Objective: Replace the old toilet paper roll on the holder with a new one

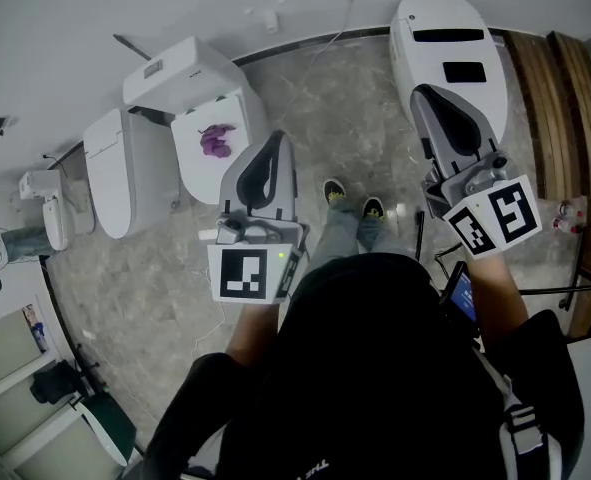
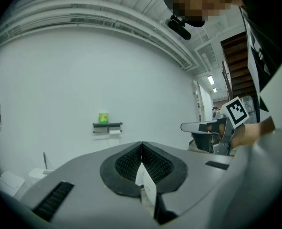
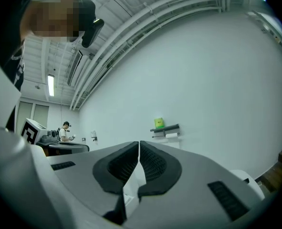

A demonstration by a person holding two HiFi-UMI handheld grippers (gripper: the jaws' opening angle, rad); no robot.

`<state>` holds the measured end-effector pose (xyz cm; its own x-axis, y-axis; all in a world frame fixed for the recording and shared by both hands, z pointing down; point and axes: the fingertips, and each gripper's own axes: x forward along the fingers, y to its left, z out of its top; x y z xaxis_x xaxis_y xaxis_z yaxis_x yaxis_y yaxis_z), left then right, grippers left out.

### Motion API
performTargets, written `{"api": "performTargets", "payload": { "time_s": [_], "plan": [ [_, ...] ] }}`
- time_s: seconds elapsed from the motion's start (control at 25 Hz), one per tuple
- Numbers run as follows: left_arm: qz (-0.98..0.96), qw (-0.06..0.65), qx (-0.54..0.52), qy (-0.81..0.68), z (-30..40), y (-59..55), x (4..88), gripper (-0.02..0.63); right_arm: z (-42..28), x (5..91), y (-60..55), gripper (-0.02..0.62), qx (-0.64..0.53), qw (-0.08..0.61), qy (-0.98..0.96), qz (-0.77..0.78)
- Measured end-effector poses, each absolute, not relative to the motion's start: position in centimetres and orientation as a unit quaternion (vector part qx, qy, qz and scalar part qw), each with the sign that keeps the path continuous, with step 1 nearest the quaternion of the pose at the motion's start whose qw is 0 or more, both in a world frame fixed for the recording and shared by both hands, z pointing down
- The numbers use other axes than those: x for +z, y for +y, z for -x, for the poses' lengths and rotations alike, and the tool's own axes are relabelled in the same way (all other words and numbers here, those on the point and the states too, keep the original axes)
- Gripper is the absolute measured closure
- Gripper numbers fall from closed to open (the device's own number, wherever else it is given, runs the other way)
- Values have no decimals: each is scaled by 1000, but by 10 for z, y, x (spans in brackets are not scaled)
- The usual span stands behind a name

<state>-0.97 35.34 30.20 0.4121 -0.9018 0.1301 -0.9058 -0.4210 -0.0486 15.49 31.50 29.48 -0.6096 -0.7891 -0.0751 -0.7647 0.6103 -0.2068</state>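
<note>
floor [image 1: 315, 118]: grey marbled tile | two white toilets by the wall: one [image 1: 125, 173] with lid shut, the other [image 1: 197, 173] with a purple thing [image 1: 216, 140] on its lid | wooden stairs [image 1: 565, 108]: at right | green box [image 3: 159, 122]: against white wall [image 3: 217, 80] | far person [image 3: 64, 131]: standing, at left | ceiling pipes [image 3: 131, 27]: overhead

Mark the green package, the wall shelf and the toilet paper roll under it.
green package [image 3: 159, 123], right gripper view, middle of its front.
wall shelf [image 3: 165, 128], right gripper view, dark front edge.
toilet paper roll [image 3: 172, 135], right gripper view, middle of the roll.
</note>
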Motion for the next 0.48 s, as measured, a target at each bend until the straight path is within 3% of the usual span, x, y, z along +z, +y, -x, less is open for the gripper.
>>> {"api": "performTargets", "payload": {
  "time_s": [0.48],
  "plan": [
    [-858,0,53,-510,37,300,300,584,-118,276,266,575,-43,69,898,432]
  ]
}}
